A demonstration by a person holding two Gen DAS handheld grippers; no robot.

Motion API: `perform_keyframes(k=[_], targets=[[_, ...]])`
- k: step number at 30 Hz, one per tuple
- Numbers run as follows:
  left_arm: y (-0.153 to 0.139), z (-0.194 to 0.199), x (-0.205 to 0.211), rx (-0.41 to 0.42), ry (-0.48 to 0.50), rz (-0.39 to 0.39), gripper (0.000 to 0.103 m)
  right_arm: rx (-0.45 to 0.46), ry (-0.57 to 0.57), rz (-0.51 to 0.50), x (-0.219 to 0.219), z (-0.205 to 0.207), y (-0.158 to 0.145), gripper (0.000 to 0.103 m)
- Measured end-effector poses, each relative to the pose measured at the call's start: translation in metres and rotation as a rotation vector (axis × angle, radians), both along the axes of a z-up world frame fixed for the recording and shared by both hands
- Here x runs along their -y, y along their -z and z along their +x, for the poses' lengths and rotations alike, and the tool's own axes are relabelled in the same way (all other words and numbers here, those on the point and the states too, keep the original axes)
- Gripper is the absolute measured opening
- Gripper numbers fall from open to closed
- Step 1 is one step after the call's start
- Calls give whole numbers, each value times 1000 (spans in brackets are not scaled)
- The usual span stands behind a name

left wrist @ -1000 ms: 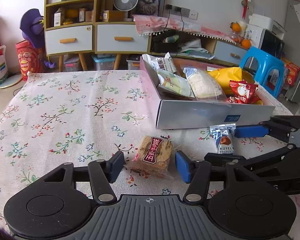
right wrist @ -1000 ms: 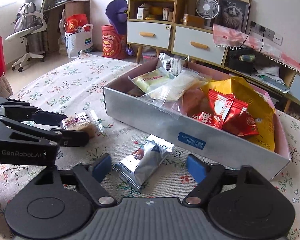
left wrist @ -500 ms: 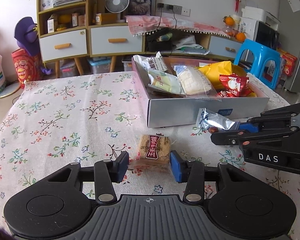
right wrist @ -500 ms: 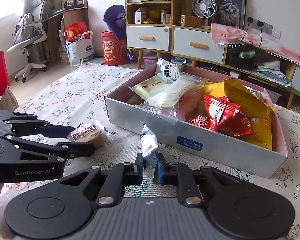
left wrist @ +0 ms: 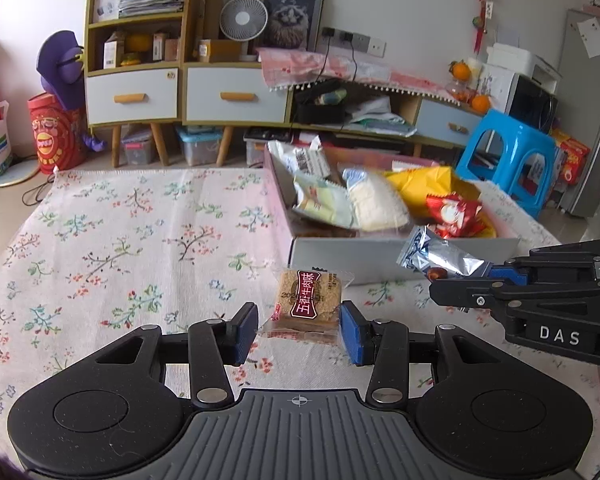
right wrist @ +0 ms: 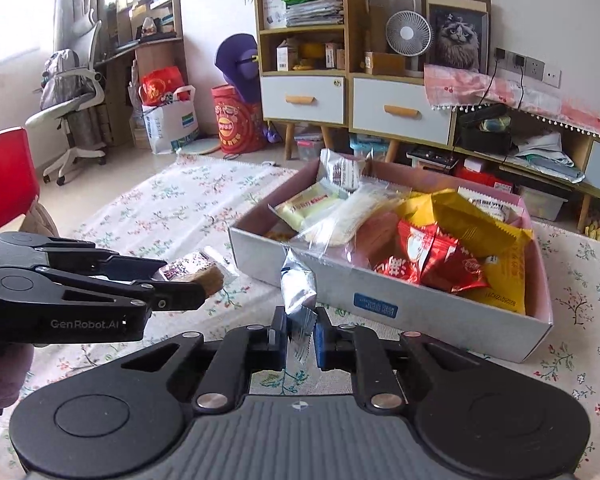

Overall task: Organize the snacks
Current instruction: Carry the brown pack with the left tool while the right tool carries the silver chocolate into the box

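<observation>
A brown square cake (left wrist: 308, 300) in a clear wrapper with a red label sits between the blue pads of my left gripper (left wrist: 298, 328), which is shut on it just above the floral tablecloth. In the right wrist view the cake (right wrist: 196, 272) shows at the tip of the left gripper (right wrist: 184, 278). My right gripper (right wrist: 302, 332) is shut on the crimped end of a silver chocolate packet (right wrist: 298, 284), held upright off the table in front of the box. The same packet (left wrist: 440, 258) sticks out of the right gripper (left wrist: 460, 276) in the left wrist view.
A grey cardboard box (right wrist: 440, 312) with a pink inside holds several snack bags, yellow, red and pale ones among them. It stands on the far right part of the table (left wrist: 120, 248). A blue stool (left wrist: 512, 148) and a red chair (right wrist: 8, 176) stand beside the table.
My right gripper closed on the silver packet and lifted it off the cloth toward the box. My left gripper's jaws narrowed onto the wrapped cake.
</observation>
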State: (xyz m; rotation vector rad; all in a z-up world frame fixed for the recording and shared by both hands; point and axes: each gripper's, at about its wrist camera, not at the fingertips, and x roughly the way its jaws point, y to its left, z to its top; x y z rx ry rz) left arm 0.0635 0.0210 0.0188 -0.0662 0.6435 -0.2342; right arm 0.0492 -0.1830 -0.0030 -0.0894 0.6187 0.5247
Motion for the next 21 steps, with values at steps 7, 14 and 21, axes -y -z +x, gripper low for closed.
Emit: perform_keyframes(k=[7,14,21], targets=[[-15,6,3,0,-9,-38,42,44,38,52,7,5,-22,2],[-32,32,14,42,10,-11,42,83,119,84,19,35,-39,2],[-29,69,27,35,-3,-4,42,43,194,73,28,77,-38,3]])
